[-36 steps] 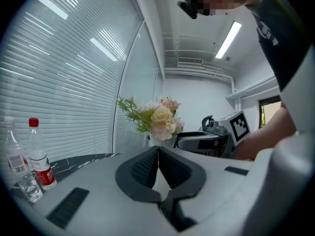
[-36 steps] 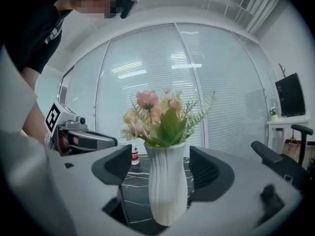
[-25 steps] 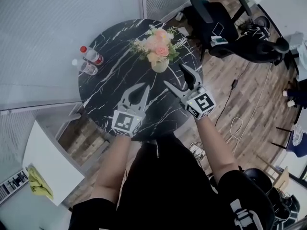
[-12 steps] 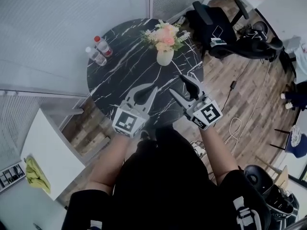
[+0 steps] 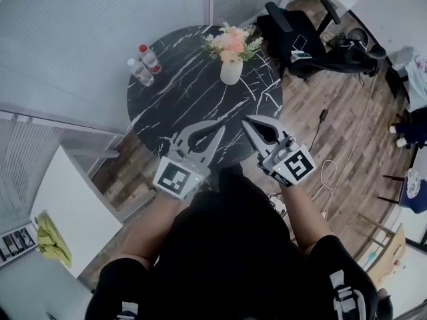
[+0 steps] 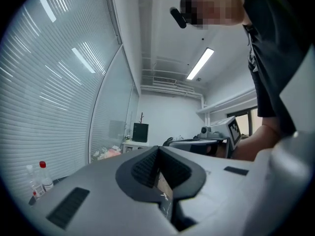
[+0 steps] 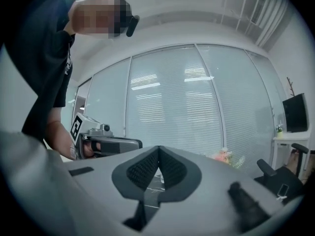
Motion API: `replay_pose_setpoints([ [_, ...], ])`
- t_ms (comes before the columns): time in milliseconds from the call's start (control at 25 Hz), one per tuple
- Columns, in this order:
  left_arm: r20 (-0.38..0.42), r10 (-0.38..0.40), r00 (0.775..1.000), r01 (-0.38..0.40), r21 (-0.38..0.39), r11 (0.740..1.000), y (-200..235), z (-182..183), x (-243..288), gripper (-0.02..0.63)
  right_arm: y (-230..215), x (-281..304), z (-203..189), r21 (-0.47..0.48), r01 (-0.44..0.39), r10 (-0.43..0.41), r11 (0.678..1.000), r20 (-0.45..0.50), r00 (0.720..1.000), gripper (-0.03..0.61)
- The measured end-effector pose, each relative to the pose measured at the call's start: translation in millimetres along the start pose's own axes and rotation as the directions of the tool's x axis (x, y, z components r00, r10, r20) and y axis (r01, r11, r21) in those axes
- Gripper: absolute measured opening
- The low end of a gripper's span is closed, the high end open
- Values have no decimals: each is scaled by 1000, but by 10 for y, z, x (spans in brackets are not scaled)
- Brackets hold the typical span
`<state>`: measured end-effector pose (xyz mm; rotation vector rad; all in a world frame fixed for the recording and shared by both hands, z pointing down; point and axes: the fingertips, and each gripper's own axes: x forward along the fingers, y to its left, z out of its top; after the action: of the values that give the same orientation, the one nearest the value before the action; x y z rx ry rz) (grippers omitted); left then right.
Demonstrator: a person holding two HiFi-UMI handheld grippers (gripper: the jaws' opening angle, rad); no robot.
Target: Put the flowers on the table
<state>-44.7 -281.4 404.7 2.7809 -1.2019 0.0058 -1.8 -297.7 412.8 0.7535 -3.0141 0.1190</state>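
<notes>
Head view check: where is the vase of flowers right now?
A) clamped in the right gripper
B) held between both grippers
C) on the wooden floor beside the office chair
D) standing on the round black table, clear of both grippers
D: the vase of flowers stands upright on the round black table, apart from the left gripper and the right gripper. The right jaws have just closed on nothing, and the left jaws are together and empty.

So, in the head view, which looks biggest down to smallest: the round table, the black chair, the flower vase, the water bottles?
Largest first: round table, black chair, flower vase, then the two water bottles, which look alike.
</notes>
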Motion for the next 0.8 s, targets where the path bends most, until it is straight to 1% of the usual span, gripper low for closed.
replay_pose_setpoints([
  [160,9,-15,1000,15,11,1000,-128,114,-149,12,206,-57,76,-28,-13,12,1000,-18,1000,20],
  [320,-35,-25,999,25,15,1000,-239,55,-305,12,388,-142,132,-55,1,-2,998,-22,1000,20],
  [440,-38,-28,999,29,14,999,-330,69,-413,12,541,-196,149,-83,5,-7,997,-25,1000,20],
  [560,-9,-26,1000,26,16,1000,-405,138,-491,12,684,-248,161,-80,0,-2,997,-21,1000,20],
  [800,-3,-35,999,35,32,999,-553,141,-592,12,885,-327,167,-51,-5,5,999,4,1000,20],
])
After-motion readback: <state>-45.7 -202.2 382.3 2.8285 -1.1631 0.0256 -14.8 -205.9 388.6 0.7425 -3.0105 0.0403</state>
